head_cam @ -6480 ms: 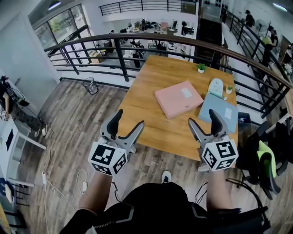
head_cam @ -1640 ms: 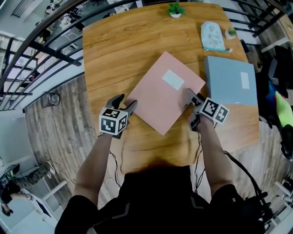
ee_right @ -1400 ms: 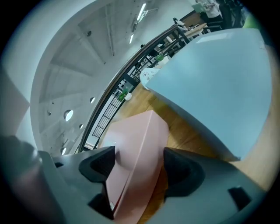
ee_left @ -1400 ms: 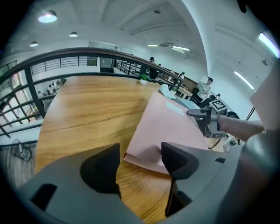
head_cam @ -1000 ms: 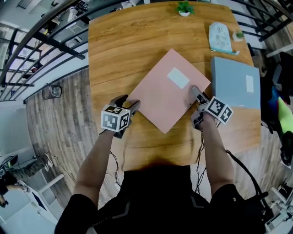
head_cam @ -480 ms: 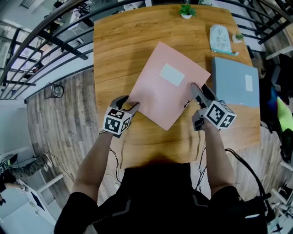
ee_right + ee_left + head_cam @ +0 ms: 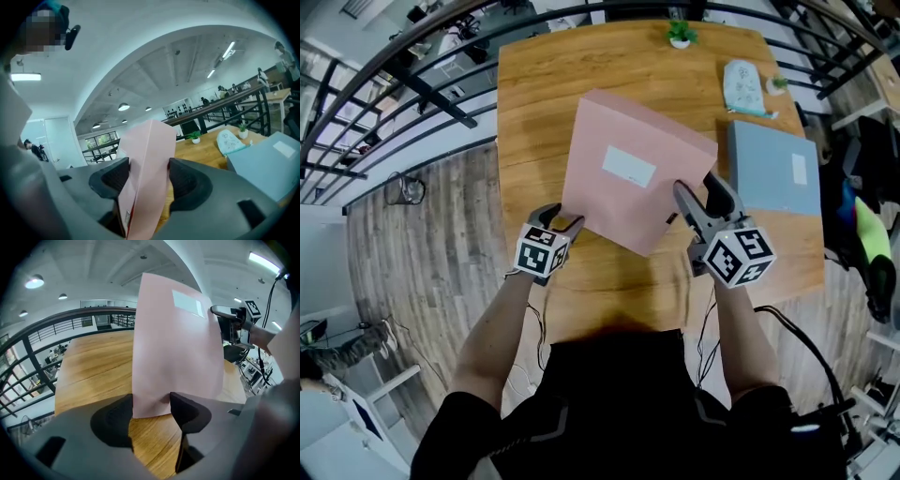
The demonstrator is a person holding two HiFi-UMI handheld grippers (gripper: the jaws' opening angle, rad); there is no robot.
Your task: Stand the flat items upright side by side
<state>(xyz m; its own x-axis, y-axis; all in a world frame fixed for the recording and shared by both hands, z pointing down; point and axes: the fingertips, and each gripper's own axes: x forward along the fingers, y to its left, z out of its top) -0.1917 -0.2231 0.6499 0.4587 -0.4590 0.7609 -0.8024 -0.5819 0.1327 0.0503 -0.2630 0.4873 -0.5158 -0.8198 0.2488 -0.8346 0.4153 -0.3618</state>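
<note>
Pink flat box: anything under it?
The pink flat box is tilted up from the wooden table. The left gripper view shows bare wood beneath its near corner. In the head view its face covers the tabletop behind it, so anything there is unseen.

A pink folder point(image 7: 598, 202) with pale label point(image 7: 628, 167); grey-blue folder point(image 7: 773, 171); warm streaky woodgrain table point(image 7: 534, 112).
</note>
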